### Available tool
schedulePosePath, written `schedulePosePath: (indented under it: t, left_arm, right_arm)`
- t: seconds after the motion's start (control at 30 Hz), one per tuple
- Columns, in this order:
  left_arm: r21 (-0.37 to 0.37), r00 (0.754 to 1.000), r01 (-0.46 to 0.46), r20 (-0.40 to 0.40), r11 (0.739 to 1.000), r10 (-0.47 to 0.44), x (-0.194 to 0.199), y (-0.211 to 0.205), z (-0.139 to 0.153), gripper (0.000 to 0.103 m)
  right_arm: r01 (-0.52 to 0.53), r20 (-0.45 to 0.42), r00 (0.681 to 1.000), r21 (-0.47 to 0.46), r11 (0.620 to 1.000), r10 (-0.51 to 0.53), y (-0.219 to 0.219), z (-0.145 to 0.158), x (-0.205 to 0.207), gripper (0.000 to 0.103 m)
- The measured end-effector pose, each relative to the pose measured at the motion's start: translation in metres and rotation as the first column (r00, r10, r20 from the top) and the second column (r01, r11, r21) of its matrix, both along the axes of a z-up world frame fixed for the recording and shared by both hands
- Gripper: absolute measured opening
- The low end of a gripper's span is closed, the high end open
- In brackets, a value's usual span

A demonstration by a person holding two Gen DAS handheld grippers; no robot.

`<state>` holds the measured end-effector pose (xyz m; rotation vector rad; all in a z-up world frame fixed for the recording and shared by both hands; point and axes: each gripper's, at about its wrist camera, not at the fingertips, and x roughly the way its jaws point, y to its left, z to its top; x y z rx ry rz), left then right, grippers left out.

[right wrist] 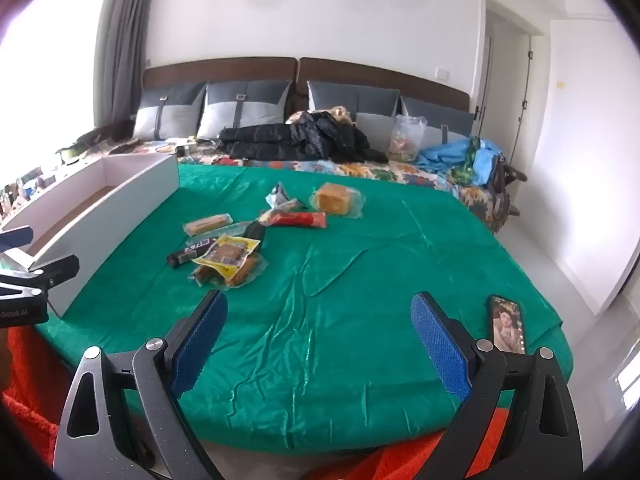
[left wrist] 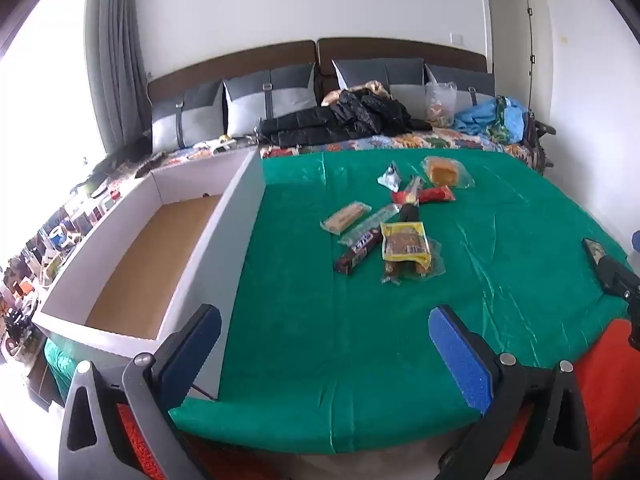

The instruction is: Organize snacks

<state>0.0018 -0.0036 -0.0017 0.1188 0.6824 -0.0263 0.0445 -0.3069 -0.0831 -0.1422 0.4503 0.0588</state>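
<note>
Both grippers, left and right, spread wide (holding nothing), snacks well ahead, box left

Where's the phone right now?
The phone lies on the green cloth near its front right edge in the right wrist view, beside the right gripper.

bright white-walled bedroom, bed against brown headboard.

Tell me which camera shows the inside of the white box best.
The left wrist view: the white box is close, its brown floor visible. In the right wrist view the box is farther, mostly walls visible.
</note>
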Motion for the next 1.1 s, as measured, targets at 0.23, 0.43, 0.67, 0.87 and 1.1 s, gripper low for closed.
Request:
schedulePosePath:
  t: [0.23,0.43,0.67,0.87,1.1]
  left_arm:
    - [-0.058,0.999,-0.006,-0.037,0.998,0.004,0.004,0.010,-0.013,0.103]
    - [-0.069,0.998,-0.001,-0.060,0.998,-0.003,0.007,0.013,-0.020,0.103]
    - [-0.061,0.998,0.002,-0.066,0.998,-0.006,0.009,0.008,-0.023,0.103]
    - [-0.068,0.997,0.000,-0.078,0.998,-0.005,0.009,0.007,-0.025,0.103]
    - [-0.092,0.997,-0.023,-0.076,0.995,0.016,0.008,0.014,-0.025,0.103]
  right_arm:
    - [0.026,0.006,1.000,0.007,1.000,-0.026,-0.002,-0.001,0.004,0.095]
    - [0.011,-0.025,1.000,0.013,1.000,-0.010,-0.003,-0.010,0.008,0.095]
    - [0.008,-0.024,1.000,0.026,1.000,-0.008,-0.005,-0.015,0.010,0.095]
    - [0.003,-0.018,1.000,0.030,1.000,-0.002,-0.002,-0.013,0.010,0.095]
    - [-0.013,-0.007,1.000,0.020,1.000,0.013,0.003,-0.011,0.009,0.095]
